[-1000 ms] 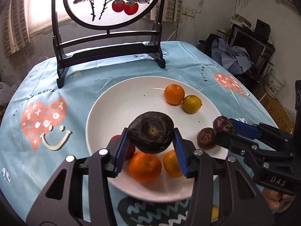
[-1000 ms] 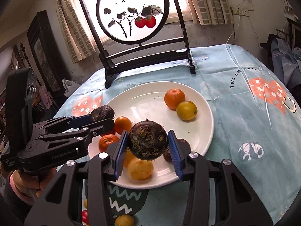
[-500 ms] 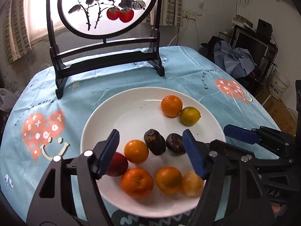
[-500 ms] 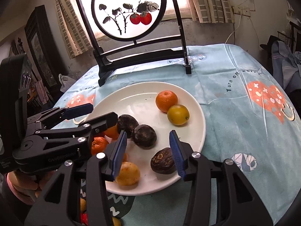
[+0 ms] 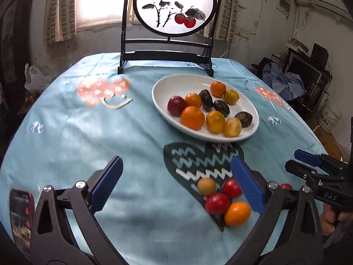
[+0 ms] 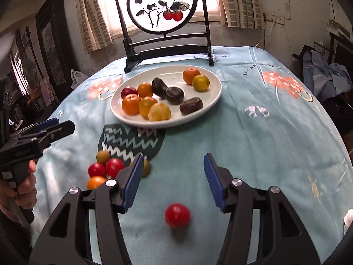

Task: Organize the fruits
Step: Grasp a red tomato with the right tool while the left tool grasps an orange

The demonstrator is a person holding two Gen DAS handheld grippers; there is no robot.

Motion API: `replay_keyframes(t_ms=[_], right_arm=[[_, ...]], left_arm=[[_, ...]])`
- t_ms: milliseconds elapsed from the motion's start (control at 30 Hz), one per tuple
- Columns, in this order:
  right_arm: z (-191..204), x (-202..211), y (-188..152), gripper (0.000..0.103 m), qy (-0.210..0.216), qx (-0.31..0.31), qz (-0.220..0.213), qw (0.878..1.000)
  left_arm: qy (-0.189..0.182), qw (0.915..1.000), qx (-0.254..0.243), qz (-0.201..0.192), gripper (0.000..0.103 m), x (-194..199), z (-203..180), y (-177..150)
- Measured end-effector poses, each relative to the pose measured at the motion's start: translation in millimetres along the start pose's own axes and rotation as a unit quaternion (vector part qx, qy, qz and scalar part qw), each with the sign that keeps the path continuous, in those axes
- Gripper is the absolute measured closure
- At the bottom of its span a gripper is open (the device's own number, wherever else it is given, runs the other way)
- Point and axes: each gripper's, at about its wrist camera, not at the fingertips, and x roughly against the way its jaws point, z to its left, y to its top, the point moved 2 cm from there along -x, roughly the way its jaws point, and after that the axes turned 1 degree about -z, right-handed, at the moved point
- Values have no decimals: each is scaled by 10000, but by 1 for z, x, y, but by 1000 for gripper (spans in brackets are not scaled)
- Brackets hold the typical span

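Note:
A white plate [image 5: 163, 88] [image 6: 211, 101] on the blue tablecloth holds several oranges, yellow fruits, a red fruit and three dark fruits [image 6: 174, 95]. Near the table's front edge lies a loose cluster of red tomatoes [image 5: 217, 203] [image 6: 114, 166], an orange fruit [image 5: 237, 214] and a small tan fruit [image 5: 206, 186]. One red tomato [image 6: 177, 215] lies alone, just below my right gripper [image 6: 172, 178], which is open and empty. My left gripper [image 5: 176, 185] is open and empty, with the cluster beside its right finger.
A black-framed round screen with painted red fruits [image 5: 174, 6] [image 6: 163, 4] stands at the back of the table. A phone [image 5: 21, 216] lies at the front left edge. Clutter and a chair stand beyond the table's right side.
Both grippers let go of the dark fruits they held onto the plate, opened, and pulled back toward the table's front edge, where the loose fruits now show.

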Motion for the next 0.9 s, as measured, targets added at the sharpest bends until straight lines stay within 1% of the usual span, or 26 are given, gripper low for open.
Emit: replay_keyframes(t_ms=[67, 133, 233, 267, 333, 400, 500, 633, 667, 767, 833, 900], right_arm=[[1, 3, -16, 46, -59, 46, 188, 9998], [-1, 1, -27, 46, -123, 26, 372, 9992], [0, -1, -35, 46, -226, 45, 460, 9987], [2, -2, -36, 46, -215, 62, 482, 9986], [5, -2, -39, 46, -196, 125, 497, 9985], [5, -3, -39, 46, -196, 133, 505, 9984], [4, -9, -39, 46, -256, 101, 639, 9976], [5, -10, -39, 49, -279, 112, 688, 9972], [5, -11, -39, 52, -263, 123, 696, 9972], [6, -13, -39, 55, -261, 155, 735, 9968], [7, -16, -40, 56, -278, 175, 823, 9961], [7, -23, -41, 57, -299, 194, 1007, 9943]], left_arm=[[-26, 9999, 86, 99, 3, 2, 4, -15], [64, 9997, 6, 234, 3, 0, 3, -25], [196, 9993, -180, 266, 3, -2, -1, -34], [184, 9990, -203, 354, 3, -5, -2, -36], [97, 9987, -244, 444, 3, -7, -4, -37], [117, 9987, -268, 416, 3, -5, -5, -38], [114, 9988, -255, 405, 3, -5, -4, -38], [86, 9987, -236, 443, 3, -6, -4, -37], [95, 9987, -237, 441, 3, -6, -4, -37], [92, 9988, -222, 419, 3, -5, -3, -37], [104, 9988, -215, 426, 3, -5, -3, -37], [99, 9988, -218, 430, 3, -6, -3, -37]])
